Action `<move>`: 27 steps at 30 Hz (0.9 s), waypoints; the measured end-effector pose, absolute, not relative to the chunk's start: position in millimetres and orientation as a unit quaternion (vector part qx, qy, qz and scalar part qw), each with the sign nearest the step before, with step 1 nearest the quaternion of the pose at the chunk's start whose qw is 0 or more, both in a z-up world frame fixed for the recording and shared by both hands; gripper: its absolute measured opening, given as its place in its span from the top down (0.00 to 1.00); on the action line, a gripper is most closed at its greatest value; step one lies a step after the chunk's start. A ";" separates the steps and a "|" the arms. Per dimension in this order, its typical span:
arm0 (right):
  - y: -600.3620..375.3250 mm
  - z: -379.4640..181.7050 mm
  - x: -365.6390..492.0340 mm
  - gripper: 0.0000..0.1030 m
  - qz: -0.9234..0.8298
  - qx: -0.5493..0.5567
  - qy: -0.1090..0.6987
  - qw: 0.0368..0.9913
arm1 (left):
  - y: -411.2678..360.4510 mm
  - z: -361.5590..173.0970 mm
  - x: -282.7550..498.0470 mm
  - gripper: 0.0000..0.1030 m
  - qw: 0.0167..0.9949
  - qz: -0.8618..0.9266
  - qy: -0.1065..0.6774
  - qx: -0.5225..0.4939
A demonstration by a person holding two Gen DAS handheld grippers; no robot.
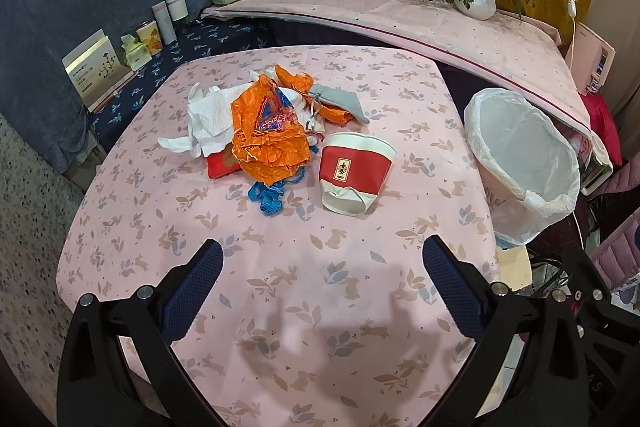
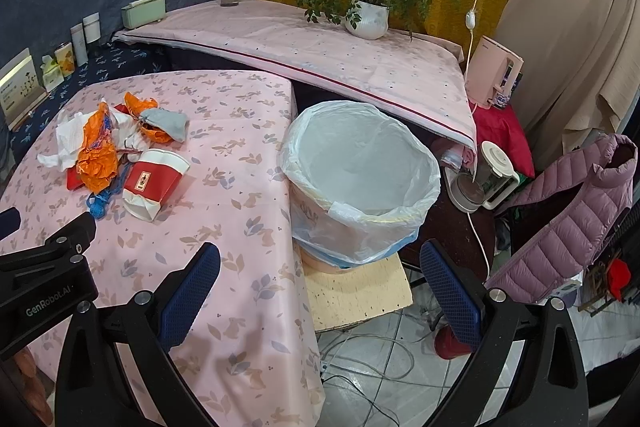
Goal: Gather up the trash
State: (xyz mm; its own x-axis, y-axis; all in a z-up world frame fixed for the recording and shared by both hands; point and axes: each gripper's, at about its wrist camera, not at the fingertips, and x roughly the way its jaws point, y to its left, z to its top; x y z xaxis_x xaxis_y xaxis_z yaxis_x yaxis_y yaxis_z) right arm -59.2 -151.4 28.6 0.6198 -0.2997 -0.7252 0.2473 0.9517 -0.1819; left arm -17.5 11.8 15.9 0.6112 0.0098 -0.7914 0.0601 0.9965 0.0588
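Left gripper (image 1: 322,259) wide open and empty, hovering low over pink rabbit-print tabletop (image 1: 280,307). Crushed red-and-white paper cup (image 1: 354,173) straight ahead at 12 o'clock, lying on its side, long axis running 7-to-1, mouth pointing away. Crumpled orange plastic wrapper (image 1: 268,139) piled at 11. Right gripper (image 2: 320,267) also gaping, nothing held, aimed at white-lined round bin (image 2: 360,179) off the tabletop edge. Left one closer to the cup, probably. "GenRobot.AI" readable on the left gripper's body.
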 end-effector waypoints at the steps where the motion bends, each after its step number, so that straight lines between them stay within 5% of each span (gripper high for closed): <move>1: -151.6 28.6 -59.2 0.07 -0.152 -0.032 0.409 0.899 | 11.3 16.5 -18.0 0.07 0.898 -0.013 0.439 0.040; 27: -151.7 28.3 -59.6 0.07 -0.153 -0.031 0.408 0.900 | 11.0 23.5 -15.1 0.08 0.905 -0.013 0.424 0.036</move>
State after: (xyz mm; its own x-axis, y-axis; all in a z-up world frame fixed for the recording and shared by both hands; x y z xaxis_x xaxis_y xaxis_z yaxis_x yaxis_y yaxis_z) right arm -59.6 -151.7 28.3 0.6207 -0.2999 -0.7244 0.2492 0.9515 -0.1804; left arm -15.1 11.0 23.5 0.6399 0.0079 -0.7684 0.0536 0.9970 0.0549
